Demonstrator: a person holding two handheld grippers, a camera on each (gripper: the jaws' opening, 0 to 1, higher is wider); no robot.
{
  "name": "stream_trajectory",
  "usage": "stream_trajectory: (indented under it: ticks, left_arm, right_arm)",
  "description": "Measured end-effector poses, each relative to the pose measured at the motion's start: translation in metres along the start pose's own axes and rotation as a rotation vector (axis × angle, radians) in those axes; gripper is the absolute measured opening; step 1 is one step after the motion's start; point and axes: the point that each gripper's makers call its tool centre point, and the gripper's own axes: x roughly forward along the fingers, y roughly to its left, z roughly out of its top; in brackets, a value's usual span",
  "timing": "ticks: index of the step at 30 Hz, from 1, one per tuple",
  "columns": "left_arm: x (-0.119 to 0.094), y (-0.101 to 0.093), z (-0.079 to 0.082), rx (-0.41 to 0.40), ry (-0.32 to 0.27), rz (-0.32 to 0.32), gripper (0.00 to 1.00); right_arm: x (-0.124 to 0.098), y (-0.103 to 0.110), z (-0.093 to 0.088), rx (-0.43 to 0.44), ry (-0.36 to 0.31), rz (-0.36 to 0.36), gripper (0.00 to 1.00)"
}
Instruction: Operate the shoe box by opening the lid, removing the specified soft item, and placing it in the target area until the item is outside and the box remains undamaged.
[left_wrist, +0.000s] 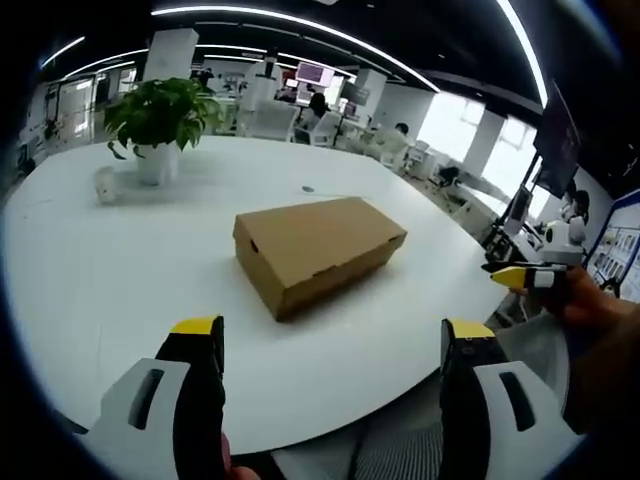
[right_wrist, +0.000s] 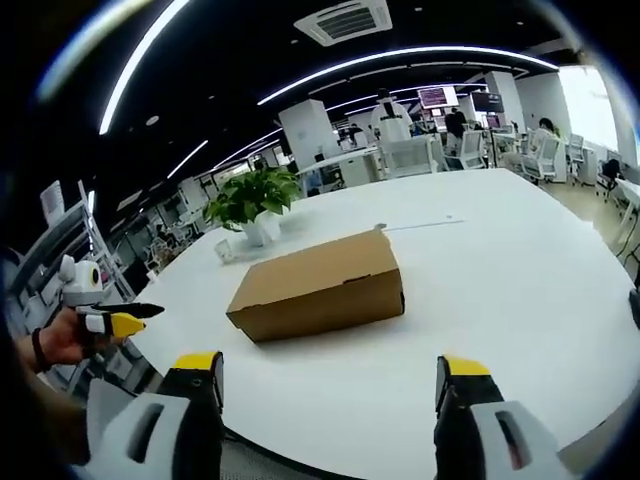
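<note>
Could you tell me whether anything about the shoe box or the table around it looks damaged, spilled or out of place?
Nothing stands out. The shoe box sits flat on the white table with its lid closed and no dents or tears showing. The potted plant behind it stands upright. Both tools, left and right, are open and short of the box.

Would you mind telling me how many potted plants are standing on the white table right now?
1. The potted plant stands on the white table beyond the closed shoe box, at its far edge. Nothing else like it shows, though the views don't cover the whole table.
</note>
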Motion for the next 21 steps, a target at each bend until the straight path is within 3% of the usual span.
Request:
stream_trajectory:
  ticks: [21]
  left_arm:
    - [0.0073, -0.0013, 0.0052, 0.004, -0.003, 0.001, 0.88]
  right_arm:
    - [0.0013, -0.007, -0.0012, 0.002, 0.005, 0.008, 0.86]
